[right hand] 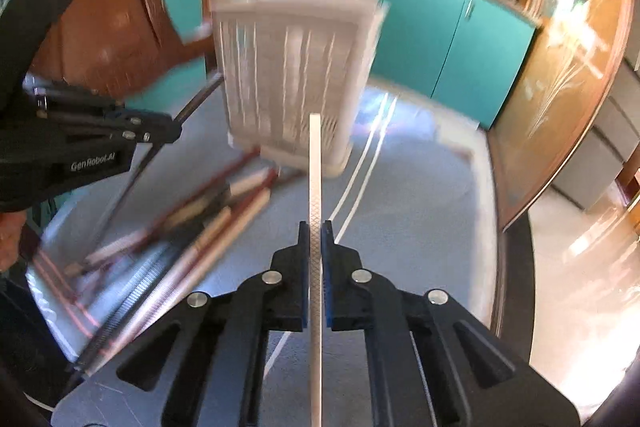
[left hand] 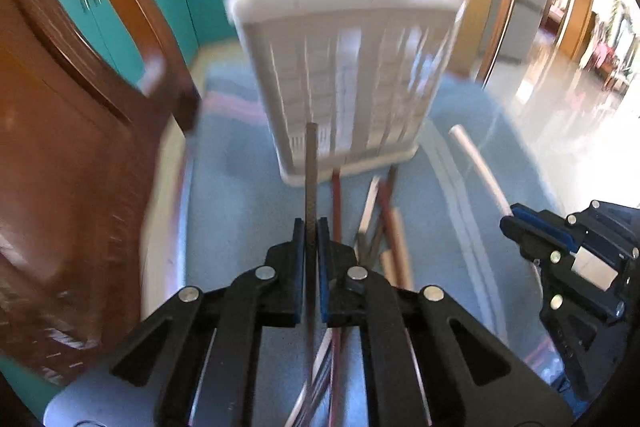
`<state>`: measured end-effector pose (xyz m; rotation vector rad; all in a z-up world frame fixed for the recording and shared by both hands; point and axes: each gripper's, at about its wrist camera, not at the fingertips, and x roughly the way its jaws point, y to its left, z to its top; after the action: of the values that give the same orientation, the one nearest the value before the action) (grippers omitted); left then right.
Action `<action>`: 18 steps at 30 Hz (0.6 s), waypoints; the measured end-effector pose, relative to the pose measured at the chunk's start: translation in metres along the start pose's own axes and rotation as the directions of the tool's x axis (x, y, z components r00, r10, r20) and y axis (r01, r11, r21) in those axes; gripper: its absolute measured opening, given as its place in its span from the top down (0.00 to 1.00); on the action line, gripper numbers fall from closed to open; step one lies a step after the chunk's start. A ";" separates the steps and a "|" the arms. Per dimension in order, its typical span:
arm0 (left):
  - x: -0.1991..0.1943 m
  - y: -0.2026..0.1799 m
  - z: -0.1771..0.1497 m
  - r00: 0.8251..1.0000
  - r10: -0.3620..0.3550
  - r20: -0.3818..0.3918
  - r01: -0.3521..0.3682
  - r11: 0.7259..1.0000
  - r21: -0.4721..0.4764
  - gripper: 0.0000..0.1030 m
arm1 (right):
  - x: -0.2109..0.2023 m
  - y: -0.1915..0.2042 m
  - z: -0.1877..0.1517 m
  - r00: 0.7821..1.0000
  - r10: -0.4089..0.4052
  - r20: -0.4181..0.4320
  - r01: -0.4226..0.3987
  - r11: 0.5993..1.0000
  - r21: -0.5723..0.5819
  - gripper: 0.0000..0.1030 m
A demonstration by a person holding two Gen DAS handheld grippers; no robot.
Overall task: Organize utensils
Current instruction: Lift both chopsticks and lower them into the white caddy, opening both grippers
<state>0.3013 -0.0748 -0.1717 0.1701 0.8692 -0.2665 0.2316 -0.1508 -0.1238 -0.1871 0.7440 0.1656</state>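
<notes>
A white slatted utensil basket (left hand: 344, 75) stands on the blue table, ahead of both grippers; it also shows in the right wrist view (right hand: 292, 71). My left gripper (left hand: 311, 227) is shut on a dark grey chopstick (left hand: 311, 171) that points toward the basket. My right gripper (right hand: 316, 227) is shut on a white chopstick (right hand: 315, 167), also pointing at the basket. A pile of red, white and dark chopsticks (right hand: 192, 223) lies on the table between the grippers and the basket. The right gripper shows at the right of the left wrist view (left hand: 516, 223), and the left gripper at the left of the right wrist view (right hand: 176, 131).
The blue table (left hand: 240, 163) has a wooden chair back (left hand: 80, 147) at its left. Teal cabinets (right hand: 448, 39) run behind the basket. A wooden door frame (right hand: 560, 107) stands at the right. Both views are motion-blurred.
</notes>
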 end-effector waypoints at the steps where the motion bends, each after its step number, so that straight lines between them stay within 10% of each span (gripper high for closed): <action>1: -0.010 -0.002 0.000 1.000 -0.010 0.027 0.010 1.000 -0.003 0.93 | -0.018 -0.004 0.005 0.999 0.000 0.051 0.000 1.000 0.011 0.94; 12: -0.143 0.002 0.020 0.931 -0.048 0.363 0.072 0.996 -0.053 0.93 | -0.148 -0.048 0.044 0.925 -0.010 0.379 -0.051 0.987 0.151 0.94; 18: -0.191 0.027 0.064 0.856 0.003 0.517 0.083 0.986 -0.143 0.93 | -0.158 -0.060 0.095 0.865 -0.049 0.500 -0.042 0.985 0.170 0.94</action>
<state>0.2388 -0.0350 0.0171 -0.0728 0.3535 -0.2629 0.1920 -0.2007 0.0596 0.0279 0.2313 0.1360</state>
